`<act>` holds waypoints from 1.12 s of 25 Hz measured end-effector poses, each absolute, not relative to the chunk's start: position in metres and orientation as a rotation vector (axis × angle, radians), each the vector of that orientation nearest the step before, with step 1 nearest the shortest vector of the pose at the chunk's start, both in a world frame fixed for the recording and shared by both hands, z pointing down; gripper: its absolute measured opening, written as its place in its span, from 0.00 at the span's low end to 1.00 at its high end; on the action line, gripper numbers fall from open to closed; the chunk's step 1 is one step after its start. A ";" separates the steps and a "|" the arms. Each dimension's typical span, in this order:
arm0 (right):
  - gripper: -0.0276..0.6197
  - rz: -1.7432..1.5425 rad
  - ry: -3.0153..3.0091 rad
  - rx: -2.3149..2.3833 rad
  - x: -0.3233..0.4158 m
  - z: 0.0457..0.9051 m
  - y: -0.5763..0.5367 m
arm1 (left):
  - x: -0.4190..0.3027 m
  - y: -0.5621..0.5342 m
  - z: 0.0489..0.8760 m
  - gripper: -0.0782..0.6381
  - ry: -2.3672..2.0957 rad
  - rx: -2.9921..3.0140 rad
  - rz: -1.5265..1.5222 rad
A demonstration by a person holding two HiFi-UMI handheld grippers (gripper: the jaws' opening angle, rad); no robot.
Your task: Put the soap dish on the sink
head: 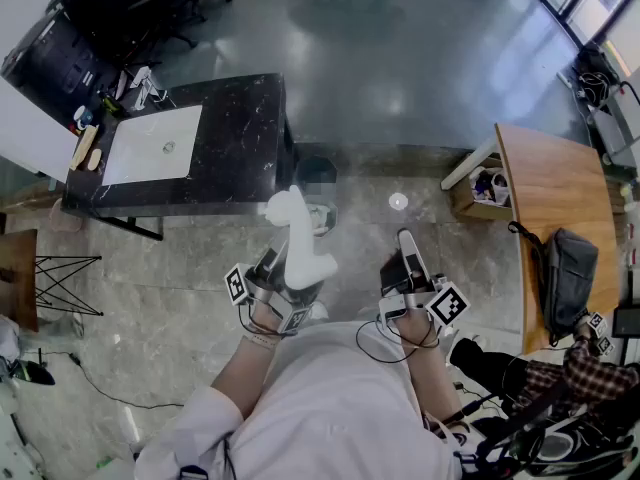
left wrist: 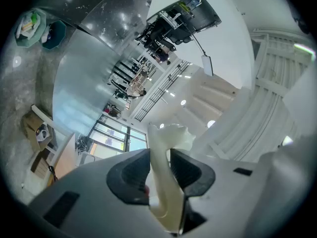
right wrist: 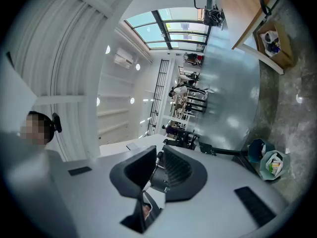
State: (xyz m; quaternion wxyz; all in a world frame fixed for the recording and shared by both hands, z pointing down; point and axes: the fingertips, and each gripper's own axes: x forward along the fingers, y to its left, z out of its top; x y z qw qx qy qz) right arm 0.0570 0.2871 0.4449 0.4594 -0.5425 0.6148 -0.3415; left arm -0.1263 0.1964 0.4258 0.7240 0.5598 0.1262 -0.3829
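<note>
Right now the person stands on the grey stone floor some way back from the black marble counter (head: pixel 245 128), a gripper in each hand held out in front of the chest. Up in the left gripper (left wrist: pixel 159 155) sits the soap dish (left wrist: pixel 166 182), a cream-white piece standing on edge between the two dark pads (left wrist: pixel 131 175), which are clamped against its two faces. Its wavy end pokes out past the fingertips. From above, the dish slants upward and away from the person, and the left gripper is tilted up with it. The right gripper (right wrist: pixel 157 155) is held beside it, closer to level. Its jaws stand only a narrow slit apart, with nothing between them. The white sink (head: pixel 140 158) is set into the left part of the counter, and a few small things lie along the counter's left edge beside it. The dish is well apart from the sink, in the air over the floor and not over the counter. Off to the person's right stands a wooden table (head: pixel 550 188) with a dark bag (head: pixel 566 273) on it, and a cardboard box (head: pixel 478 190) sits on the floor at its near corner. Another person's plaid sleeve (head: pixel 560 378) shows low at the right.
</note>
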 end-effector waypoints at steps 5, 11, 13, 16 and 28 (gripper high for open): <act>0.13 -0.855 1.498 -1.328 0.038 0.450 0.283 | -0.143 0.191 0.427 0.28 0.269 1.247 -0.824; 0.13 -0.847 1.515 -1.304 0.035 0.450 0.266 | -0.154 0.181 0.432 0.28 0.246 1.256 -0.840; 0.13 -0.855 1.526 -1.295 0.036 0.453 0.257 | -0.155 0.176 0.434 0.28 0.238 1.259 -0.851; 0.13 -0.869 1.544 -1.271 0.039 0.456 0.239 | -0.153 0.168 0.436 0.28 0.223 1.267 -0.869; 0.13 -0.974 1.612 -1.167 0.073 0.467 0.143 | -0.119 0.099 0.444 0.28 0.121 1.295 -0.940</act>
